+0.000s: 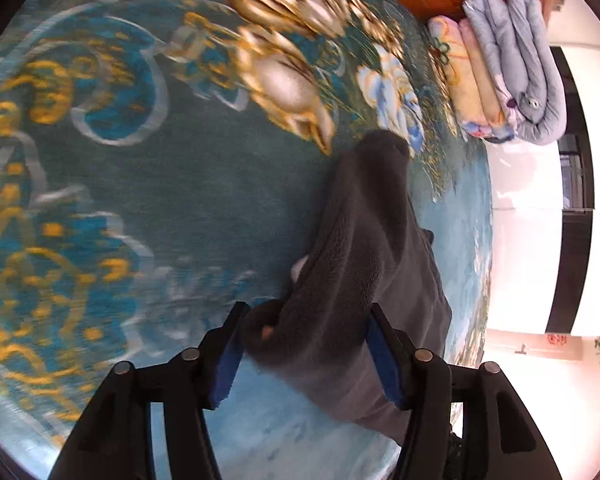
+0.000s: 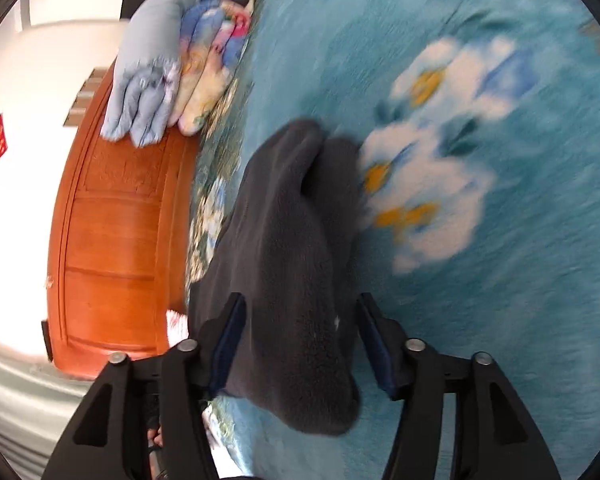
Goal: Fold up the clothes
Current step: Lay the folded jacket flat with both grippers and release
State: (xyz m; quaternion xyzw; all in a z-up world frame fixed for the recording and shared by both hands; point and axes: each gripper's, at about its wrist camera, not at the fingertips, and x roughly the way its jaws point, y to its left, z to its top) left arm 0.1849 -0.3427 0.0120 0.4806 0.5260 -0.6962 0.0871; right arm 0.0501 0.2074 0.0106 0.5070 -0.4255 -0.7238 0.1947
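Note:
A dark grey fleece garment point(image 1: 364, 240) stretches from the patterned bed cover up into my left gripper point(image 1: 306, 344). A thick bunch of it fills the space between the blue pads point(image 1: 384, 356), which press on it from both sides. In the right wrist view the same grey fleece garment point(image 2: 288, 248) runs up from the bed into my right gripper point(image 2: 300, 336), its jaws likewise closed on a wide fold. The fabric's end droops past the right fingers toward the camera. Both views show the garment sharp and the bed smeared by motion.
The bed is covered by a teal blanket point(image 1: 180, 184) with gold and white flowers. Folded quilts point(image 1: 512, 68) are stacked at the head of the bed against an orange wooden headboard point(image 2: 112, 240). A white wall and a dark door frame point(image 1: 576, 184) lie beyond the bed's edge.

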